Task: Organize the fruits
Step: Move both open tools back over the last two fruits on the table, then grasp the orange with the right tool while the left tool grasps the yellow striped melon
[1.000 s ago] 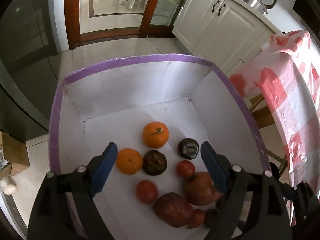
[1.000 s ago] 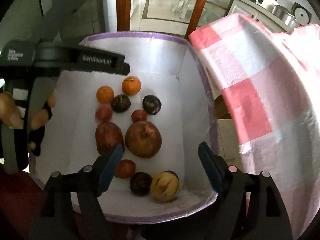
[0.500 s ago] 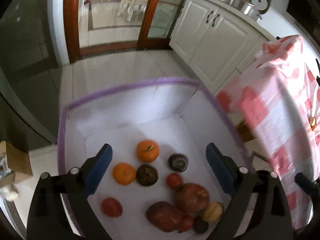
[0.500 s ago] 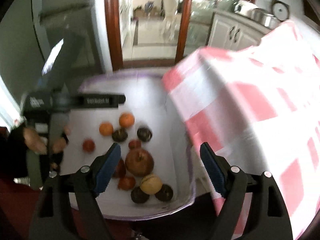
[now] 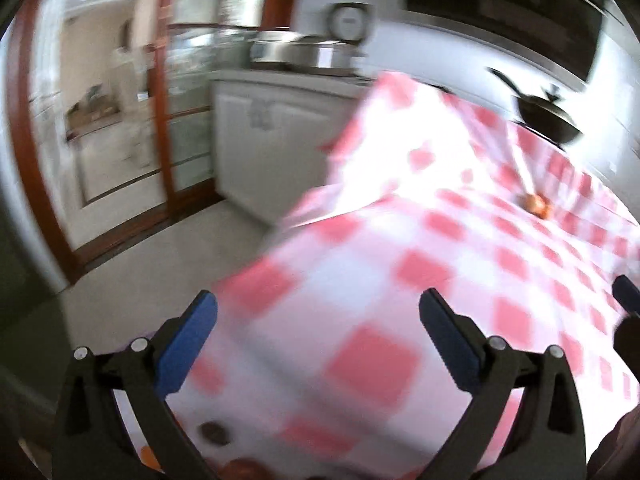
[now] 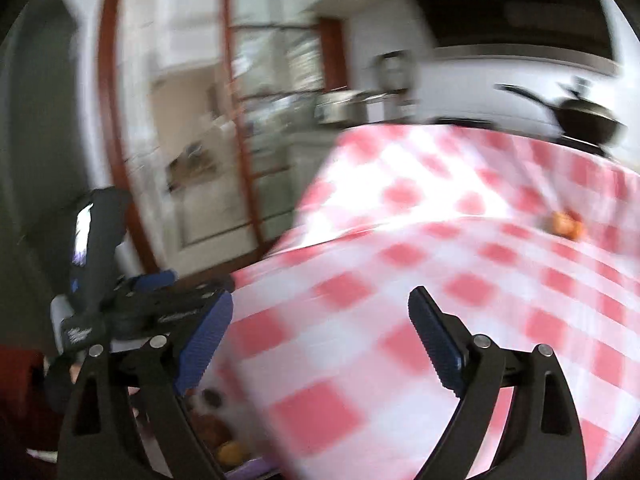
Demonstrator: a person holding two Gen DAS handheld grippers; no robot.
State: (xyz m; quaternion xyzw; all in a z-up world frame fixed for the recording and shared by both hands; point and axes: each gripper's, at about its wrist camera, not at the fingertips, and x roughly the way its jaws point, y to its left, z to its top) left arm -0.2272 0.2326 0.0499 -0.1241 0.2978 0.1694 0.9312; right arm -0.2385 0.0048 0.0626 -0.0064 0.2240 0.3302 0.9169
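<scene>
Both views are blurred by motion. A table with a red-and-white checked cloth fills the middle of both views; it also shows in the right wrist view. A small orange-red fruit lies far back on the cloth, also in the right wrist view. My left gripper is open and empty above the cloth's near edge. My right gripper is open and empty too. Fruits in the box show only at the bottom edge: dark and red ones, and several in the right wrist view.
A black pan stands at the table's far side. White cabinets with metal pots stand behind. A wood-framed glass door is at the left. The left gripper's body shows in the right wrist view.
Both grippers have swung up and to the right, away from the white fruit box and over the checked table. The box has dropped almost out of view. Both stay open.
</scene>
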